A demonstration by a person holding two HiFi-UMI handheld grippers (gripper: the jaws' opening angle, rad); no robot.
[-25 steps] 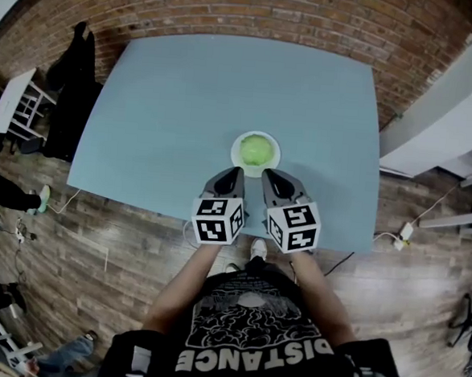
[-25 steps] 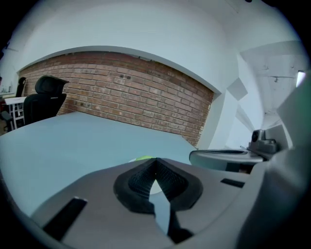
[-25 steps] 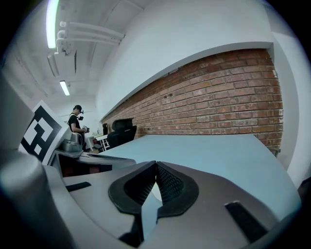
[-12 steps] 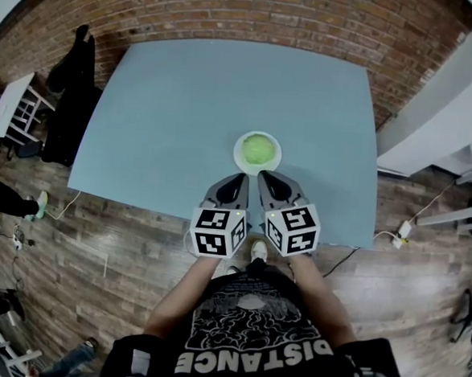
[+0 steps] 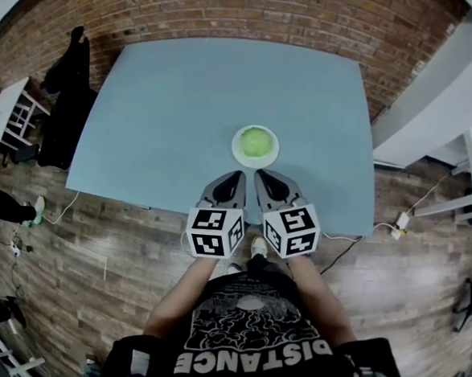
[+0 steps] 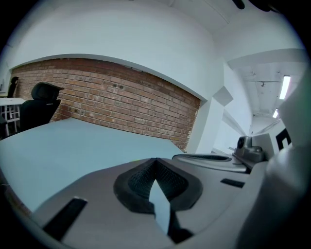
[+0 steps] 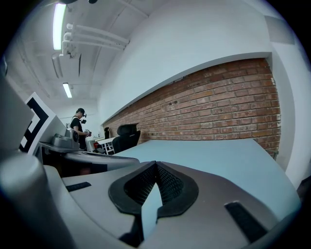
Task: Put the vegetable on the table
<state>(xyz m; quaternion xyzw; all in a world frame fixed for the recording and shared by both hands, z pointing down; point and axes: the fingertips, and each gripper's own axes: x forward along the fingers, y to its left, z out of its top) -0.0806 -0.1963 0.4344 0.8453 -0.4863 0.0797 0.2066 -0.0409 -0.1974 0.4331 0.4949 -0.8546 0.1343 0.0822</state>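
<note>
A round green vegetable (image 5: 255, 144) lies on a small white plate (image 5: 237, 150) on the blue-grey table (image 5: 169, 114), right of its middle and towards the near edge. My left gripper (image 5: 238, 176) and right gripper (image 5: 259, 175) hover side by side just short of the plate, tips pointing at it without touching. Both are shut and hold nothing. In the left gripper view the left gripper (image 6: 155, 159) has its jaws meeting at the tip, as does the right gripper (image 7: 155, 163) in the right gripper view. The plate is hidden behind the jaws in both gripper views.
A brick wall (image 5: 256, 16) runs behind the table's far edge. A black chair with dark clothing (image 5: 69, 91) and white furniture (image 5: 4, 111) stand at the left. A white counter (image 5: 435, 101) is at the right. A person (image 7: 77, 126) stands far off.
Both grippers have drawn back slightly towards me, leaving a small gap to the plate. The plate and vegetable have not moved on the table.
</note>
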